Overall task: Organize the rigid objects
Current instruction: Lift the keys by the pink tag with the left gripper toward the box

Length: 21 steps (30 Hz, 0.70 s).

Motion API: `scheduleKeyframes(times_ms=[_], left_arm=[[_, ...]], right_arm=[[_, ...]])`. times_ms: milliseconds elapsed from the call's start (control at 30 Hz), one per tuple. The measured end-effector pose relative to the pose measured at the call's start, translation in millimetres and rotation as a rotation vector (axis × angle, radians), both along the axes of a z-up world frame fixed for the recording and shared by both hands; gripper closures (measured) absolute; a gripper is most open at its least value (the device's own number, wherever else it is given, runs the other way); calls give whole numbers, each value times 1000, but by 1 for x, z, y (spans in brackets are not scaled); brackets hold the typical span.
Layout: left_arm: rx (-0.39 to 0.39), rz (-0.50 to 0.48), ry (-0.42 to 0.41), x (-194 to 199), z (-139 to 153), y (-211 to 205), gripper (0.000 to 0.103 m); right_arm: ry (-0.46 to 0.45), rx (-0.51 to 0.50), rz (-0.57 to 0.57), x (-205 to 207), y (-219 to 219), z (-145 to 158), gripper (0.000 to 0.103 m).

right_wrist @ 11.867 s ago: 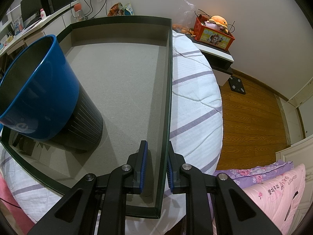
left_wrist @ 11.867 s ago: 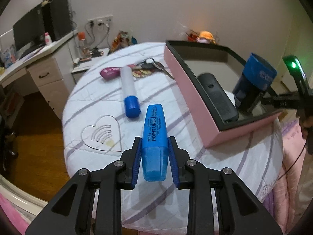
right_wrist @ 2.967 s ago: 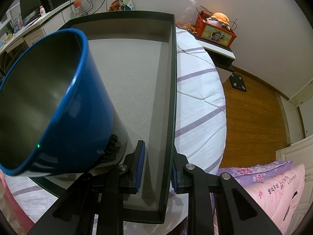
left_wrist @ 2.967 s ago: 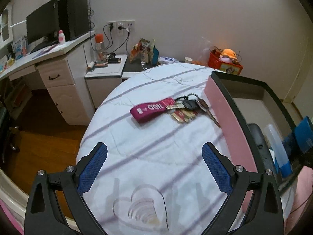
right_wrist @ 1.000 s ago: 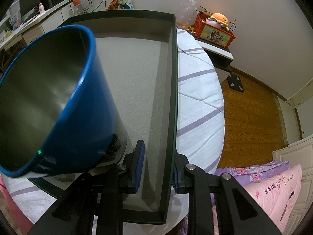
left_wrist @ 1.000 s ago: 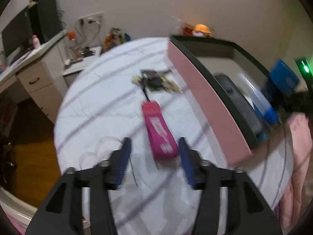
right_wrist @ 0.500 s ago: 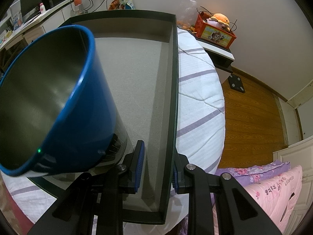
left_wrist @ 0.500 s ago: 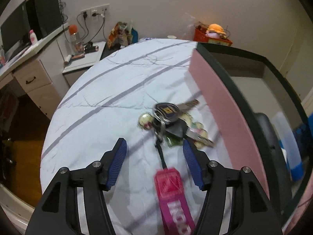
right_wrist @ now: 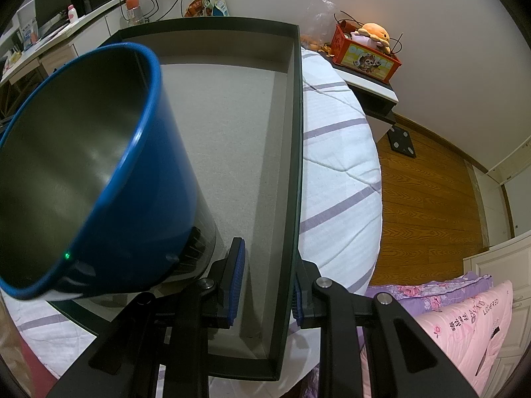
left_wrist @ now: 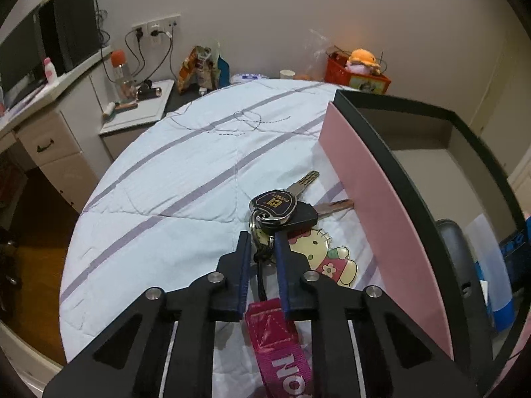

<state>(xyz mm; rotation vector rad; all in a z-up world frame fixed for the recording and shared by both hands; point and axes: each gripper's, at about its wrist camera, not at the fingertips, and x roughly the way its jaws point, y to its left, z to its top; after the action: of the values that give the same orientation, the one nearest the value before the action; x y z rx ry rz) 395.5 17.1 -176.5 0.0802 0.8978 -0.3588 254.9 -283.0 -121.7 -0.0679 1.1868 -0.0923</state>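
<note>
The left gripper (left_wrist: 260, 248) jaws have just closed onto the ring and cord of the metal key bunch with magenta strap (left_wrist: 277, 210), lying on the striped bed quilt (left_wrist: 172, 179) beside the pink-walled box (left_wrist: 375, 205). The right gripper (right_wrist: 267, 277) jaws clamp that box's dark rim. A blue cup (right_wrist: 99, 179) already stands inside; the keys look like the last item.

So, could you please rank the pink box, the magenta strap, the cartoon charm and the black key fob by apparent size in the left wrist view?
1. pink box
2. magenta strap, though nearness enlarges it
3. cartoon charm and black key fob: too alike to rank
</note>
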Motion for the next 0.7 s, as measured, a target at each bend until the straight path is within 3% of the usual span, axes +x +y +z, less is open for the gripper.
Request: scheduleKeyframes(times_ms=[100, 567, 700], left_arm=[[-27, 9, -41, -7, 7, 3, 97], [-72, -29, -174, -47, 68, -4, 97], [-50, -41, -223, -58, 88, -14, 97]], right_arm=[[0, 0, 0, 0, 0, 0, 77], [0, -1, 0, 0, 0, 0, 77], [0, -1, 0, 0, 0, 0, 77]])
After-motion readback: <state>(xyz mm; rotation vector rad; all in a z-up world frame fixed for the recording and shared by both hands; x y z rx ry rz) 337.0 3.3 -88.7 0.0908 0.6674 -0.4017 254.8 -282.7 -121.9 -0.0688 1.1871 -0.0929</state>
